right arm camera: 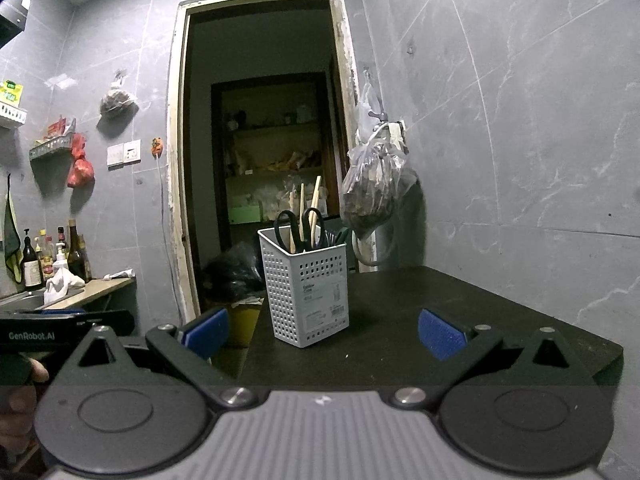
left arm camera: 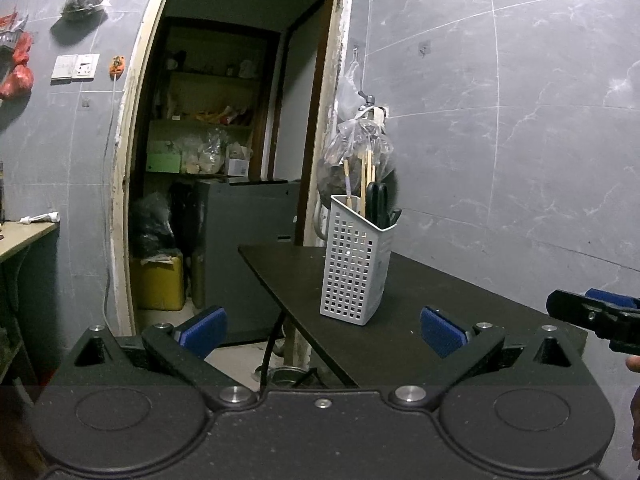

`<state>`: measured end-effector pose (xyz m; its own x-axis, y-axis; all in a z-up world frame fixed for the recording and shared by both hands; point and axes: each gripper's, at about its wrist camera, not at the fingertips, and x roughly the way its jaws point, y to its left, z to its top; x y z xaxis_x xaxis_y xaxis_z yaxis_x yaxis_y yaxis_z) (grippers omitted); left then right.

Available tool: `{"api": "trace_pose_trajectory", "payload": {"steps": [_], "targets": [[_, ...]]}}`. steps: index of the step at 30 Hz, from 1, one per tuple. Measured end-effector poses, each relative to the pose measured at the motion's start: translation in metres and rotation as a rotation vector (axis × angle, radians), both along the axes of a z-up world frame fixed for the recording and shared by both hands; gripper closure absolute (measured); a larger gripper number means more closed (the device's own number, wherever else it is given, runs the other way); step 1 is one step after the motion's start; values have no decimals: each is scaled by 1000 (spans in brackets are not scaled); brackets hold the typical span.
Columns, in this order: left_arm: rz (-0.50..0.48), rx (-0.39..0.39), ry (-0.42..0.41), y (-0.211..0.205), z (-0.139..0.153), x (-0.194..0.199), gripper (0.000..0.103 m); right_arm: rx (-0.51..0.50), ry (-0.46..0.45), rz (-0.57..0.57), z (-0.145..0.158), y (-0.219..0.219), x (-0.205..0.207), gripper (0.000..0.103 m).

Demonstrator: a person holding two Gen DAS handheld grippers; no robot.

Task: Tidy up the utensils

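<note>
A white perforated utensil holder (left arm camera: 355, 258) (right arm camera: 306, 286) stands upright on the dark table (left arm camera: 440, 308) (right arm camera: 440, 312). Black-handled scissors (right arm camera: 300, 224) (left arm camera: 378, 204) and wooden chopsticks (right arm camera: 316, 200) (left arm camera: 366, 176) stick out of its top. My left gripper (left arm camera: 323, 330) is open and holds nothing, a short way in front of the holder. My right gripper (right arm camera: 323, 330) is open too, empty, with the holder ahead between its blue pads. The right gripper's tip (left arm camera: 592, 316) shows at the right edge of the left wrist view.
A doorway (right arm camera: 264, 140) behind the table opens onto dim shelves. A plastic bag (right arm camera: 376, 192) hangs on the tiled wall beside the holder. Left is a counter (right arm camera: 80, 296) with bottles (right arm camera: 32, 260). A yellow container (left arm camera: 160, 280) sits on the floor. The table's left edge (left arm camera: 280, 300) drops off.
</note>
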<state>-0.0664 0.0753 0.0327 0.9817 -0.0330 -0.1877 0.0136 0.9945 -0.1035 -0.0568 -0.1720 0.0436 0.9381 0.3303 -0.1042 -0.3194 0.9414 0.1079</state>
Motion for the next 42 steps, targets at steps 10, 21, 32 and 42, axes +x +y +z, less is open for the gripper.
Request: {"api": "trace_pose_trajectory", "payload": {"steps": [10,21,32,42], "targets": [[9,1,6,1,1,2,1,-12,10,8,0,1,2,0],[8,3,13,0,0,3,1,-18,16,13,-1,2,4,0],[7,2,21,0,-1,7,1,-18,23,11,-3,3,6,0],[5,3,32,0,-3,12,1,-22,34,9,-5,5,10,0]]}}
